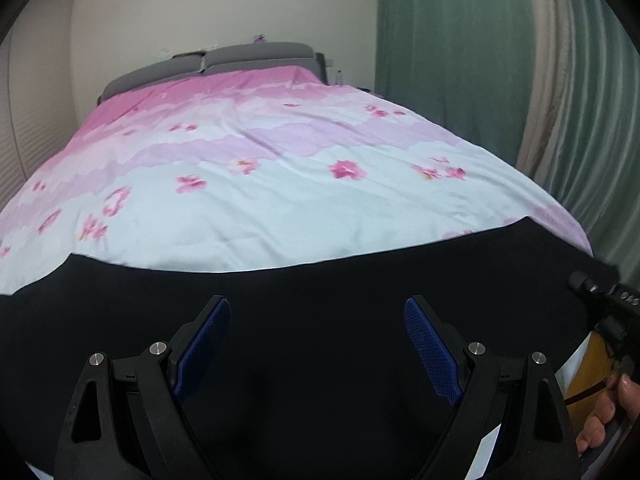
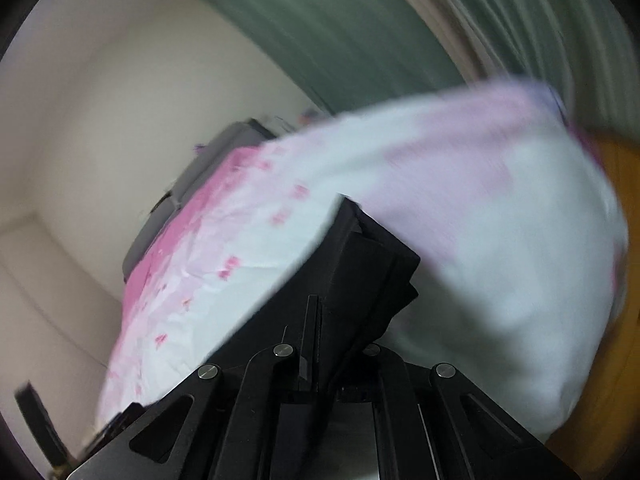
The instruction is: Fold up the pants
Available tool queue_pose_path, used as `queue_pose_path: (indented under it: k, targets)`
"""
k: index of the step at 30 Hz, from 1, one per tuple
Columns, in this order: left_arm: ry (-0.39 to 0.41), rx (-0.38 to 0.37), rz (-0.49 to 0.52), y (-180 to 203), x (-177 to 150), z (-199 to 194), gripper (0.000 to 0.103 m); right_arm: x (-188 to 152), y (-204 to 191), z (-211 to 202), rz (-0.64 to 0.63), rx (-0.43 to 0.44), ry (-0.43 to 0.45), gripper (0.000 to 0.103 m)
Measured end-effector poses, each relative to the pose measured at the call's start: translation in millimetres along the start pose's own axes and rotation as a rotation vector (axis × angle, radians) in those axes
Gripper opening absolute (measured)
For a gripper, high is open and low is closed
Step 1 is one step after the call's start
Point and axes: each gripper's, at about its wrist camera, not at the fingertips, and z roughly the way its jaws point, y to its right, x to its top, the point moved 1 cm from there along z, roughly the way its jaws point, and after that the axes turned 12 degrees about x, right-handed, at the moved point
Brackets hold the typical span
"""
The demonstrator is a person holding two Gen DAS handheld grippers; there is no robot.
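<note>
The black pants (image 1: 304, 320) lie spread across the near edge of the bed, and they fill the lower half of the left wrist view. My left gripper (image 1: 316, 308) hovers just over them, its blue pads (image 1: 432, 344) wide apart with nothing between them. In the blurred, tilted right wrist view, my right gripper (image 2: 320, 308) is shut on a bunched edge of the pants (image 2: 372, 264). That fabric is lifted off the cover and folds over the right finger.
A pink and white floral bed cover (image 1: 280, 184) stretches back to grey pillows (image 1: 256, 56). Green curtains (image 1: 448, 60) hang on the right beyond the bed's edge. A person's hand (image 1: 604, 416) holds black hardware at the right border. An orange surface (image 2: 616, 320) shows beside the bed.
</note>
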Motion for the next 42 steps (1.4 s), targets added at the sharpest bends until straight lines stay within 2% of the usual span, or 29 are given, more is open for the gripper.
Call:
queue_pose_path:
  k: [5,10,14,17,18,22,25,27,30,35,38,41,42]
  targets:
    - [0.021,0.038,-0.073,-61.6,13.2,-21.0,0.089,-4.1,-99.0,-1.2,-0.268,0.022,0.013,0.006]
    - [0.061,0.117,-0.143,-146.2,18.8,-50.3,0.089,-45.5,-196.9,21.1,-0.489,0.086,-0.034,0.006]
    - [0.098,0.207,-0.193,-218.8,14.8,-75.5,0.093,-102.2,-265.6,40.9,-0.623,0.177,-0.111,0.006]
    - [0.12,0.286,-0.213,-270.7,3.8,-91.2,0.094,-158.9,-310.0,62.2,-0.719,0.246,-0.229,0.006]
    - [0.122,0.307,-0.216,-282.2,-0.5,-94.4,0.094,-185.5,-323.2,72.7,-0.763,0.256,-0.294,0.006]
    - [0.109,0.388,-0.235,-333.8,-26.9,-100.1,0.095,-277.3,-346.9,98.7,-0.928,0.243,-0.53,0.006]
    - [0.045,0.396,-0.262,-361.2,-47.9,-89.1,0.096,-322.2,-346.2,103.3,-0.986,0.243,-0.649,0.006]
    - [0.008,0.392,-0.284,-373.7,-61.2,-83.5,0.096,-336.6,-342.8,103.3,-0.998,0.24,-0.691,0.007]
    - [-0.028,0.392,-0.303,-385.5,-76.8,-75.4,0.096,-350.7,-345.1,97.1,-1.025,0.214,-0.678,0.01]
    - [-0.052,0.379,-0.322,-393.8,-90.6,-68.9,0.096,-340.7,-355.4,101.0,-0.929,0.19,-0.606,0.009]
    - [-0.05,0.374,-0.325,-397.1,-92.5,-69.9,0.096,-346.9,-362.2,110.0,-0.891,0.201,-0.627,0.009]
    - [-0.041,0.378,-0.318,-399.5,-92.0,-72.4,0.096,-364.7,-356.6,114.6,-0.921,0.191,-0.702,0.013]
    - [-0.039,0.379,-0.318,-400.4,-92.6,-73.2,0.096,-365.5,-355.2,114.0,-0.926,0.19,-0.701,0.013]
